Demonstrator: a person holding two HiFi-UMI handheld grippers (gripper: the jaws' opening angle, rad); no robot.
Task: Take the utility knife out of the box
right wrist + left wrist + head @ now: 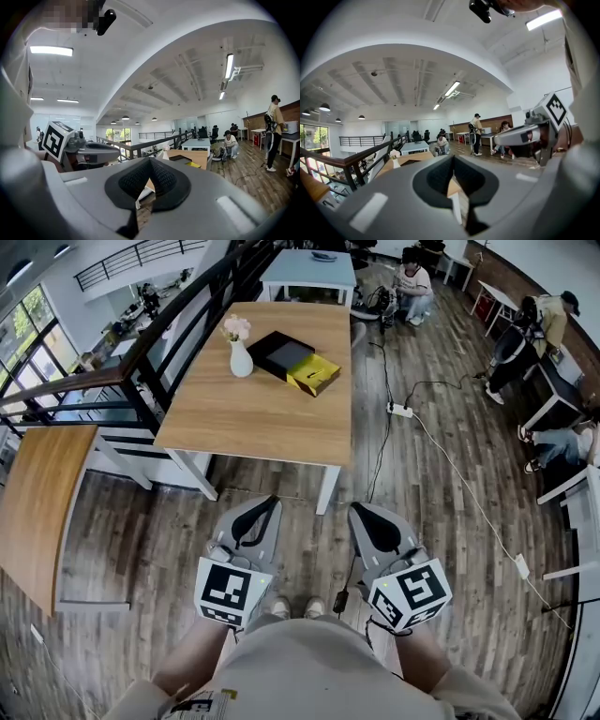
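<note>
A black box [279, 350] with a yellow part [315, 375] beside it lies on the wooden table [262, 413] far ahead of me. No utility knife can be made out. Both grippers hang low near my body, over the floor and well short of the table. The left gripper [273, 501] is shut with nothing in it, its jaws meeting in the left gripper view [453, 160]. The right gripper [354, 510] is also shut and empty [150, 161]. In the right gripper view the box [180, 158] shows small on the distant table.
A white vase with flowers [240, 352] stands left of the box. A black railing [141, 343] runs along the table's left side. A cable with a power strip [400, 410] crosses the floor on the right. People sit and stand at the back and right.
</note>
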